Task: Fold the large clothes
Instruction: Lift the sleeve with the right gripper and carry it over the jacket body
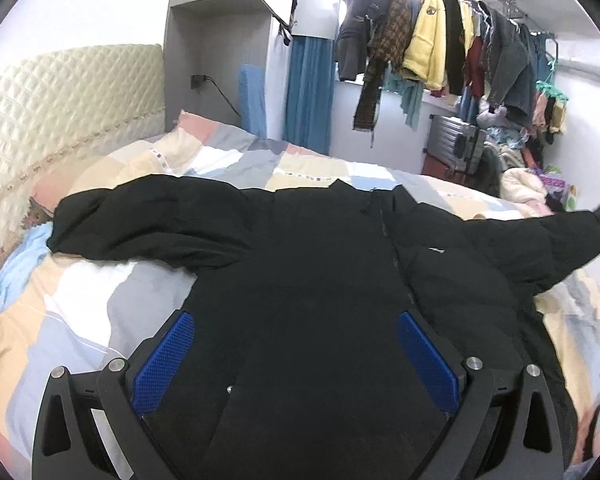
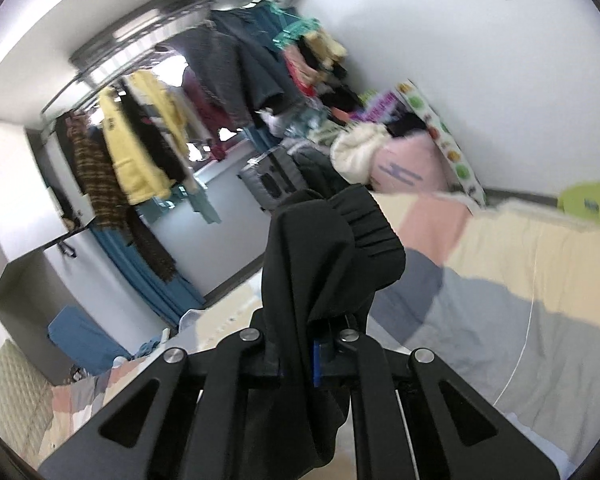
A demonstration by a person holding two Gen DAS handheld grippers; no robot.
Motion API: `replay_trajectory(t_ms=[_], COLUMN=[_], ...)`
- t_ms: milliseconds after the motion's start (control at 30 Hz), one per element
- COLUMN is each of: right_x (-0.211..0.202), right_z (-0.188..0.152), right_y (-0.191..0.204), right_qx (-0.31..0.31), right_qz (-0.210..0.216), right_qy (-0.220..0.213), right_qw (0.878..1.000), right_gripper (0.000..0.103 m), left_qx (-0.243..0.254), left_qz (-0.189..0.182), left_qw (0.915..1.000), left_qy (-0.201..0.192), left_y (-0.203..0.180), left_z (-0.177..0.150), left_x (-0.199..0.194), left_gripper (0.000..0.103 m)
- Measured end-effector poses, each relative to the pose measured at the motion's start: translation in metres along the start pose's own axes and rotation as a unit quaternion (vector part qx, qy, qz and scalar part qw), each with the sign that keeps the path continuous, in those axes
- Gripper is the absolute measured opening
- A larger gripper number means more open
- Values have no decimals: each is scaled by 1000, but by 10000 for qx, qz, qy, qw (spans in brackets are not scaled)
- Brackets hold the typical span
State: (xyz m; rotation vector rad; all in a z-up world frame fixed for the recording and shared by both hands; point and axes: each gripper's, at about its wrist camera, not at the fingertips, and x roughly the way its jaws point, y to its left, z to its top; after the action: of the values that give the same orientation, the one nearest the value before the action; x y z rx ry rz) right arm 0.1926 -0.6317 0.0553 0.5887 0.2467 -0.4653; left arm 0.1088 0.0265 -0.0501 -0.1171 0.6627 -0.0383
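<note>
A black padded jacket (image 1: 320, 264) lies spread front-up on the patchwork quilt (image 1: 80, 320), its zip running down the middle and one sleeve (image 1: 140, 224) stretched to the left. My left gripper (image 1: 296, 356) is open, its blue pads (image 1: 164, 360) wide apart just above the jacket's lower body. My right gripper (image 2: 300, 356) is shut on the jacket's other sleeve, whose elastic cuff (image 2: 364, 224) sticks up past the fingers, lifted above the quilt (image 2: 500, 280). That raised sleeve also shows at the right of the left wrist view (image 1: 572, 232).
A padded cream headboard (image 1: 60, 112) stands at the left. A rail of hanging clothes (image 1: 440, 40) fills the far wall, with a grey suitcase (image 1: 456, 140) and a heap of clothes (image 2: 380, 152) below it. A blue curtain (image 1: 308, 92) hangs beside a wardrobe.
</note>
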Motion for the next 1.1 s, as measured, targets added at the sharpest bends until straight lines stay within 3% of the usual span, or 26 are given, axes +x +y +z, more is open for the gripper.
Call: replay_trajectory(t_ms=[300,500,600,800,1100], right_x=[-60,-91,-102,-111,-99], right_z=[6,-15,-41,-116,-270], right_y=[141,231,284,388,491], right_qx=[-774,-997,-1379,-2284,-2835], right_qz=[322,881,1142,1757,2714], right_qy=[-143,-188,-125,75,1038], right_qw=[9964,9909,9838,9575,9139], right_gripper=[9,9,9,9,9], left_qx=[122,-47,-97,-461,-697], left_qz=[-605,-294,-135,62,100], left_qw=[9980,9995,9998,9987,9973], left_qy=[-160,-145,-149,-222,-217], left_y=[1,33,49,86,117], left_z=[-2,-5,-1,6,10], left_x=[-11,-11,-8,-2,5], left_gripper=[103,103,103,103,103])
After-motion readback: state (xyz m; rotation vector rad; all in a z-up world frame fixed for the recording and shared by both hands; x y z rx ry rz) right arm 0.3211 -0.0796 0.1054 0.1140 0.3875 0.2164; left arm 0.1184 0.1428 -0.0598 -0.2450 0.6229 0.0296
